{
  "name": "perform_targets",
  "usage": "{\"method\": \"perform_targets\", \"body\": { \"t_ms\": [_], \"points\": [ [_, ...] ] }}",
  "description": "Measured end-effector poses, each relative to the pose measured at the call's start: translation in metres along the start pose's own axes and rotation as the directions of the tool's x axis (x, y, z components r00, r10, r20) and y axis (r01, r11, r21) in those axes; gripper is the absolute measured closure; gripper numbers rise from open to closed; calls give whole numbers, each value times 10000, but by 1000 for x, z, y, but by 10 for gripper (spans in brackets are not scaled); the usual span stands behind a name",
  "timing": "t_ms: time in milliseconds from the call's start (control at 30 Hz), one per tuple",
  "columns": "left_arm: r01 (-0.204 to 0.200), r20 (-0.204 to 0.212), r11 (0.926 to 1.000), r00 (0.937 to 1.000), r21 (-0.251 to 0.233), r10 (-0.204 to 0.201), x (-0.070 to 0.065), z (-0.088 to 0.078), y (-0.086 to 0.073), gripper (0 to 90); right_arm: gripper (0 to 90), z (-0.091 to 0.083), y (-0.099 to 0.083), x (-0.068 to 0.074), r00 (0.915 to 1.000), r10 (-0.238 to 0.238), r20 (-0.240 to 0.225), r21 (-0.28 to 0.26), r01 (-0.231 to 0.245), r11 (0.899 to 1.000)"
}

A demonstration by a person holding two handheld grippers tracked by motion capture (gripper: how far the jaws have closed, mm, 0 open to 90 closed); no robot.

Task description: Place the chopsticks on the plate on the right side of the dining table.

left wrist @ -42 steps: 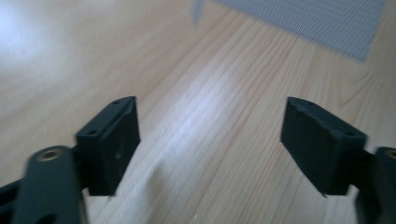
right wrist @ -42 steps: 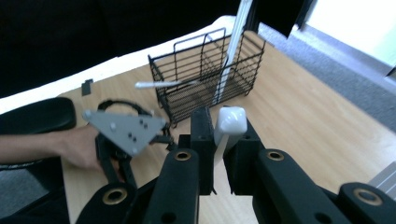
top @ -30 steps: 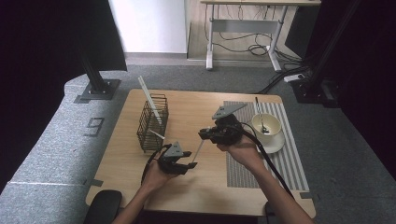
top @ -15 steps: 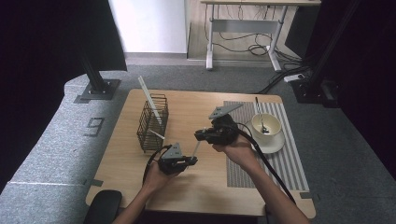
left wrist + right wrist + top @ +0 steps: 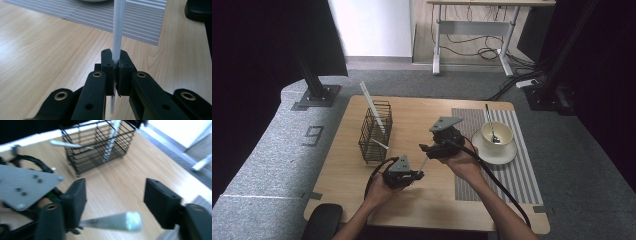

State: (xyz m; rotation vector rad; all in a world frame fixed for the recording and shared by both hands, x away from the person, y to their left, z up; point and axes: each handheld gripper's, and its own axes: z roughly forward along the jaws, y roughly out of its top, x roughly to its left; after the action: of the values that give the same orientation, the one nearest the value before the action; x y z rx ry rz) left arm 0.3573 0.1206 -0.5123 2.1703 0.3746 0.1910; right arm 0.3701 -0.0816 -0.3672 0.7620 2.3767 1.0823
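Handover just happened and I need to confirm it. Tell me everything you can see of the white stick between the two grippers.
The white stick is thin, straight and looks like pale, slightly translucent plastic. The left gripper is shut on it near one end, pads pressing both sides, a short stub poking out behind them. From there it slants over the bare wooden table toward the right gripper, whose jaws have just been opening; its blunt free end lies between them, near one jaw, contact unclear.

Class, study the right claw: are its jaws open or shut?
Open. In the right gripper view the right claw has just been opening: its jaws stand apart, and the white stick lies between them, touching neither pad.
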Motion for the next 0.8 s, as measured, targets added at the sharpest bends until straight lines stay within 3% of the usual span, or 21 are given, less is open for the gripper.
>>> {"method": "perform_targets", "body": {
  "t_ms": [167,800],
  "points": [
    [88,22,9999,10000,57,-89,1,-2,0,862,196,2,-6,-4,9972,-44,751,217,28,9998],
    [-180,32,9997,9998,185,180,2,-6,1,859,156,10,-61,-44,9834,1013,1505,503,-1100,9927]
  ]
}}
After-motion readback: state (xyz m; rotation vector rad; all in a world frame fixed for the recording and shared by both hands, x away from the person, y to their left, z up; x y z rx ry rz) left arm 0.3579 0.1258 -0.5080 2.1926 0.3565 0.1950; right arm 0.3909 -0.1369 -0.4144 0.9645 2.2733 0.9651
